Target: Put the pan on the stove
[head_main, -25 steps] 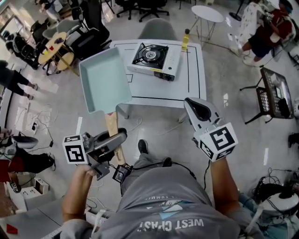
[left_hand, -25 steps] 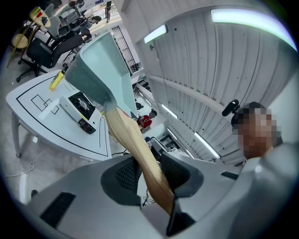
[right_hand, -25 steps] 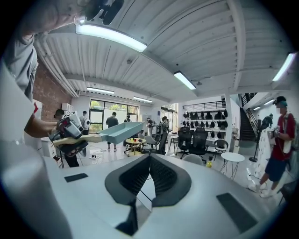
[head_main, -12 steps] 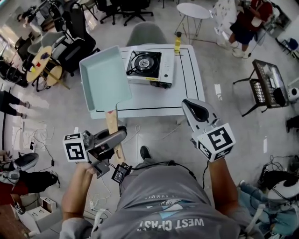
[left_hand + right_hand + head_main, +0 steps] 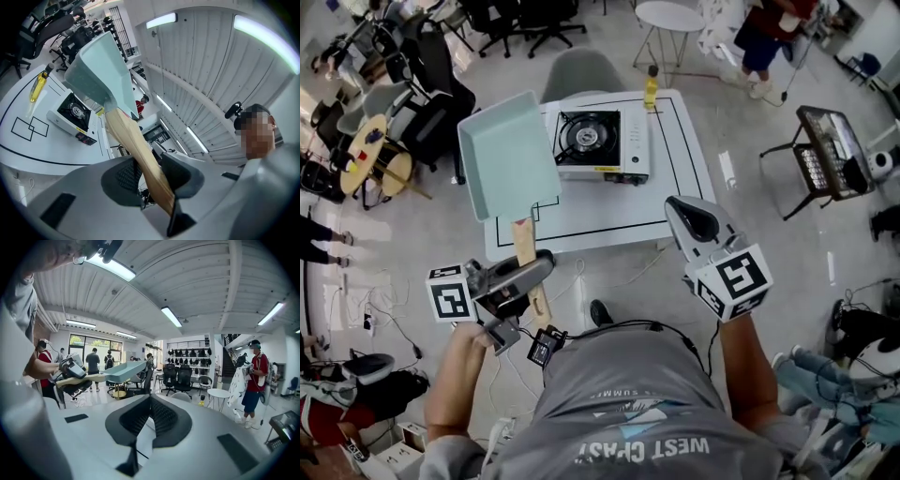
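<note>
Since the earlier frame, the table and stove had drawn nearer in the head view. The pan was held aloft left of the stove, not yet set down; placement remained outstanding. The left gripper was clamped on its wooden handle; the right gripper was closed and empty.

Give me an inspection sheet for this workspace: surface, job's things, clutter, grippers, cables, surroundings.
Surface: white table with black marked lines.
Job's things: stove on the table; pale green pan held in the air, not on the stove.
Clutter: yellow bottle at the table's far edge.
Grippers: left gripper shut on the pan's wooden handle; right gripper shut, empty.
Cables: black cable across the person's front.
Surroundings: grey chair behind the table; office chairs; bystander standing.
</note>
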The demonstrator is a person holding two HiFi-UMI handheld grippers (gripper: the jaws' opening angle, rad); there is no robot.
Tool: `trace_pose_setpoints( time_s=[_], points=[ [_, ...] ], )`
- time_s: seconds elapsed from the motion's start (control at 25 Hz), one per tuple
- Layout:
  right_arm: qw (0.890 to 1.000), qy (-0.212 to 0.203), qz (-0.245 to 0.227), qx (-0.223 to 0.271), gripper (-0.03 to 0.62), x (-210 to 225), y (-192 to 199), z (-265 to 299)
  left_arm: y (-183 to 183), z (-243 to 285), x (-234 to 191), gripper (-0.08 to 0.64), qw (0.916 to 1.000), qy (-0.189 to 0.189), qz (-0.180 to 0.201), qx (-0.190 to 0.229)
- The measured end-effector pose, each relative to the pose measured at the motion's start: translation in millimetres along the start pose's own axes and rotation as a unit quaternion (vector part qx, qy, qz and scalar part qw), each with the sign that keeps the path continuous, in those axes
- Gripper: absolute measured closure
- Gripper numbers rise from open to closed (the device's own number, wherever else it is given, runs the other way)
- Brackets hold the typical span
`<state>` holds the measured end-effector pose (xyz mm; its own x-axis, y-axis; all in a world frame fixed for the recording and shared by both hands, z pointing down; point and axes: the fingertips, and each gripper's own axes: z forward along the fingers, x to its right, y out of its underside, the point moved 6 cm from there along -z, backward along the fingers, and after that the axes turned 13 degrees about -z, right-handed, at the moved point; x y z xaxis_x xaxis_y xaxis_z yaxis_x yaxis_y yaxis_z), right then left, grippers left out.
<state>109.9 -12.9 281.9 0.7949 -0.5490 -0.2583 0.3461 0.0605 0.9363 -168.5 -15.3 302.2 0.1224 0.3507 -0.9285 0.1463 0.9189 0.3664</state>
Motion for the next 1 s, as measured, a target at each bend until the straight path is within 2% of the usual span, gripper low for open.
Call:
trace_pose_setpoints(
  time_s=[0.28, 0.52, 1.0],
  points=[
    [1.0, 0.02, 0.007, -0.008, 0.58, -12, -10, 27, -32, -14, -15, 0.434, 0.9998, 0.008, 0.005, -0.02],
    [1.0, 0.018, 0.012, -0.021, 0.58, -6, -8, 37, -45, -9, -21, 0.434, 0.9997, 0.011, -0.003, -0.023],
    [1.0, -0.023, 0.0, -0.009, 0.58, 26, -8, 99, -79, 4, -52, 0.433, 1.0, -0.005, -0.007, 0.0]
  ],
)
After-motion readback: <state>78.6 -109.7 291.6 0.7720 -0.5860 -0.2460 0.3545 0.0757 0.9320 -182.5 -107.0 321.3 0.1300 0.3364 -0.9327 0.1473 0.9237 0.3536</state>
